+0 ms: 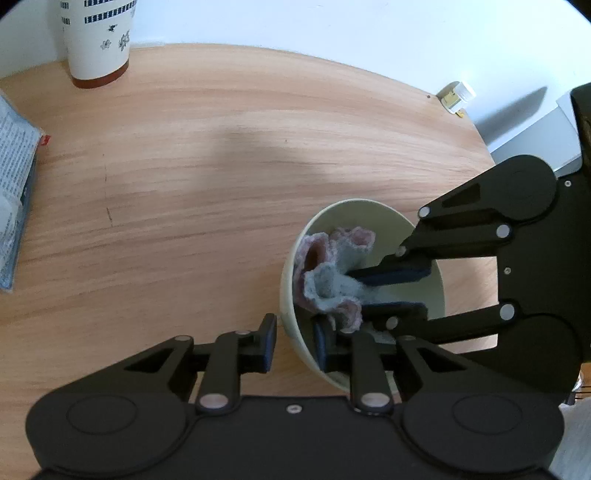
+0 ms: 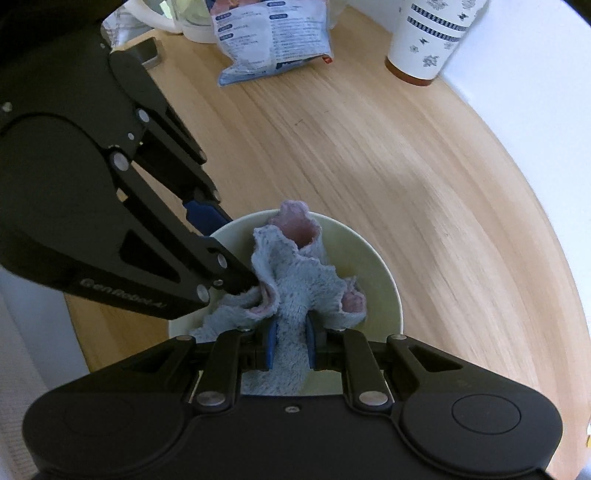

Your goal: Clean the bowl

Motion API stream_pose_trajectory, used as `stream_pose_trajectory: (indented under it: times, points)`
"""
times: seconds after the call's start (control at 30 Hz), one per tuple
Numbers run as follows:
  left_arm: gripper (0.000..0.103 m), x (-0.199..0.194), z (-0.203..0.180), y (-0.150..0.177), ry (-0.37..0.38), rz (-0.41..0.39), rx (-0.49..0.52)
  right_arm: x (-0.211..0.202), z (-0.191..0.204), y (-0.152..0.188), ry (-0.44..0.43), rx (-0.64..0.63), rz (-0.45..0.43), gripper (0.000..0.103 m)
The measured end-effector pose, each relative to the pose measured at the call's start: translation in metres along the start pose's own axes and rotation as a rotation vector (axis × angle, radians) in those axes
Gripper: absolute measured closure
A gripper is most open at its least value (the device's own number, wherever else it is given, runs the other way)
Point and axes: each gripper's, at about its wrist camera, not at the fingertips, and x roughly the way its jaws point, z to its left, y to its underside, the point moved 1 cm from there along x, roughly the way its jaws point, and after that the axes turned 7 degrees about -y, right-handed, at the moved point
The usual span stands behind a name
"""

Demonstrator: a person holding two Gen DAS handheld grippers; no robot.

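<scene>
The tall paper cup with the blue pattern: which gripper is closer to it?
Left, though only slightly. The left gripper clamps the bowl rim on the side facing the paper cup. The right gripper holds the cloth inside the bowl, just beyond.

Round wooden table (image 1: 221, 155), white wall (image 1: 332, 26).

Your left hand-held gripper (image 1: 293, 345) tilts steeply down, its jaws clamped on the bowl (image 1: 291, 295) rim, one finger outside, one inside. Your right hand-held gripper (image 2: 290, 347) points straight down, jaws pinched on the cloth (image 2: 291, 288).
</scene>
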Motion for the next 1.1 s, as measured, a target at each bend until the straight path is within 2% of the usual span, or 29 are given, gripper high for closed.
stream_pose_trajectory:
  times: [0.17, 0.4, 0.5, 0.53, 0.57, 0.77, 0.87, 1.1]
  points:
    - [0.082, 0.000, -0.002, -0.001, -0.005, -0.004, -0.007, -0.006, 0.015, 0.004, 0.108, -0.118, 0.061, 0.086]
    - [0.083, -0.003, 0.001, -0.001, 0.022, -0.011, -0.052, -0.036, 0.019, 0.009, 0.141, -0.116, 0.048, 0.085]
    - [0.083, -0.004, 0.014, 0.001, 0.082, -0.003, -0.189, -0.050, 0.013, 0.010, 0.071, -0.035, 0.001, 0.083]
    - [0.083, -0.004, 0.017, 0.002, 0.092, -0.004, -0.223, -0.051, 0.008, 0.011, 0.011, 0.017, -0.023, 0.083]
    - [0.083, -0.005, 0.019, 0.003, 0.098, -0.008, -0.244, -0.053, 0.002, 0.012, -0.049, 0.069, -0.048, 0.083]
    - [0.083, -0.009, 0.029, 0.008, 0.128, -0.018, -0.352, -0.042, -0.022, 0.016, -0.255, 0.274, -0.135, 0.083]
    - [0.083, -0.009, 0.030, 0.010, 0.127, -0.015, -0.382, -0.033, -0.028, 0.019, -0.331, 0.352, -0.172, 0.083]
    - [0.084, -0.006, 0.026, 0.010, 0.105, -0.011, -0.392, 0.001, -0.019, 0.007, -0.332, 0.331, -0.131, 0.084]
